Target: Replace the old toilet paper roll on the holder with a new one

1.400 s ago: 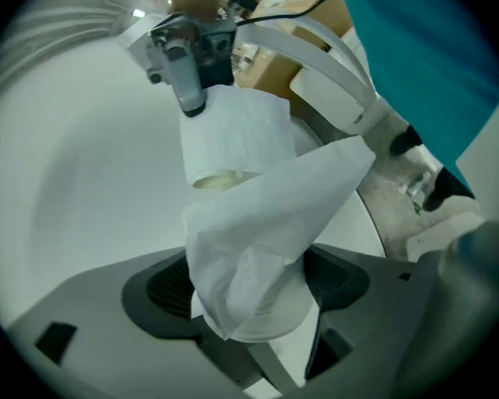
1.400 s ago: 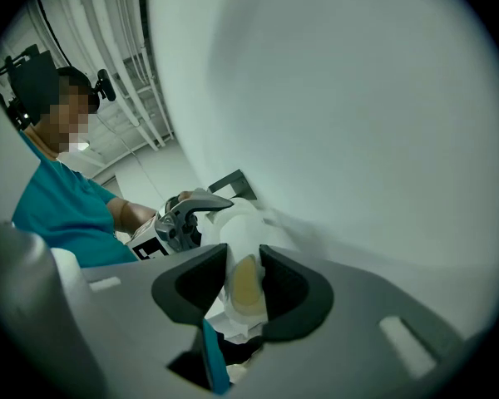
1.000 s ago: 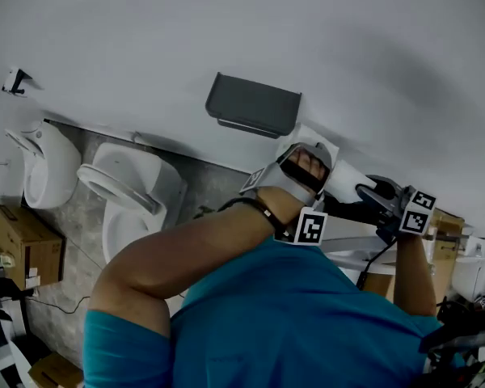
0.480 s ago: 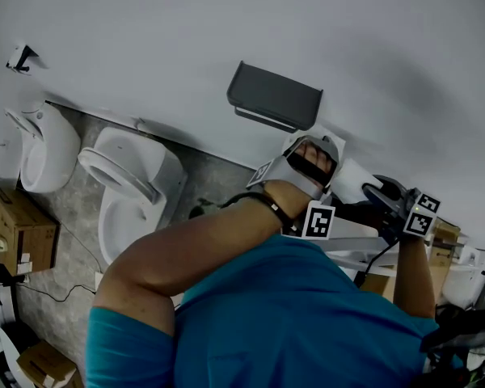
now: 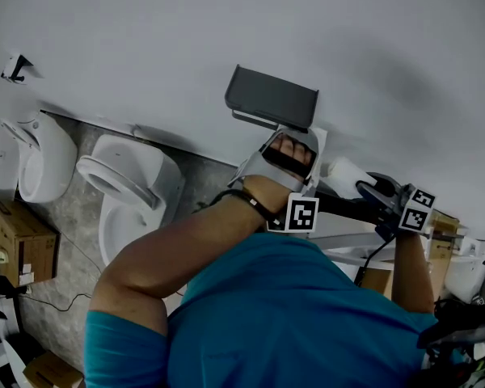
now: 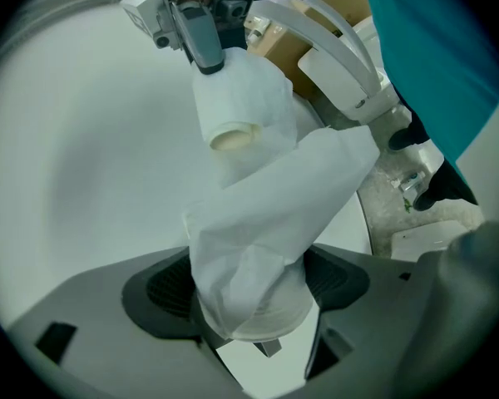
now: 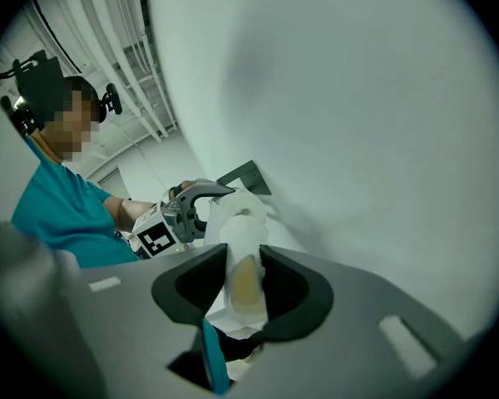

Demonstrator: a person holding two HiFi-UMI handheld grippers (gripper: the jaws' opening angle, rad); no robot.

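- Your right gripper (image 7: pixel 243 288) is closed part way on the toilet paper roll (image 7: pixel 239 227); its jaws squeeze the roll's sides; in the head view the roll is near the gray holder (image 5: pixel 271 97) on the wall (image 5: pixel 145 31), lower and to its right.
- Your left gripper (image 6: pixel 251 296) is closed on a bunch of white paper (image 6: pixel 258 239); a loose sheet runs from the bunch up to the roll in the other gripper.
- Your left hand (image 5: pixel 284 162) is just under the holder; I cannot tell if they touch.
- A white toilet (image 5: pixel 125 188) stands far to the left.
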